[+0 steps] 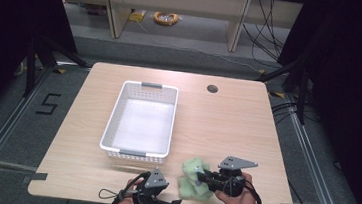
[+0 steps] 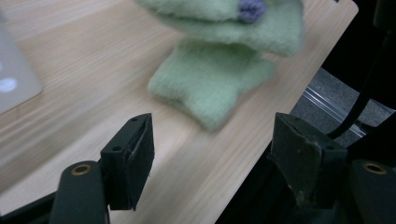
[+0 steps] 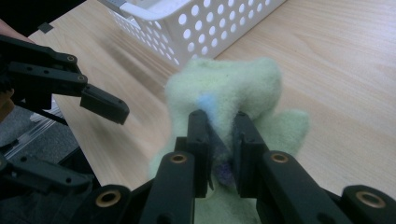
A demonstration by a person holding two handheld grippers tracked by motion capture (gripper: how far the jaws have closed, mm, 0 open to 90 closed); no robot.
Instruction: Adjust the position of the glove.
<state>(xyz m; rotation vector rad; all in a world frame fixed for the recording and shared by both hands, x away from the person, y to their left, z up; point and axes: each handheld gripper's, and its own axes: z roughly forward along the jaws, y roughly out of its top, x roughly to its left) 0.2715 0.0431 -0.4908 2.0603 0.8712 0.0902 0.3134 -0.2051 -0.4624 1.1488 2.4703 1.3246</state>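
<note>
Nearest the desk's [image 1: 247, 123] front edge, the left gripper [image 1: 175, 203] lies low with its jaws spread wide and nothing between them; in the left gripper view a bare strip of wood separates them from the toy, so it seems to be waiting to take a share of the load or to steady it. Just beyond, toward the front right corner, the right gripper [image 3: 219, 128] has its jaws pinched tight on a fold of the pale green plush toy [image 3: 224, 88], close to a small purple patch [image 3: 224, 172]. Gripping a gathered fold of the soft body probably gives firmer purchase than its rounded bulk would. The toy's lower part [image 2: 210, 84] looks to rest on the wood near the front edge, apart from everything else. Farther back, left of centre, stands the white perforated basket [image 1: 113, 120], empty and open-topped, its short side facing the person, likely so the toy can be carried straight forward into it. Near the far edge sits a round cable hole [image 1: 212, 89].
</note>
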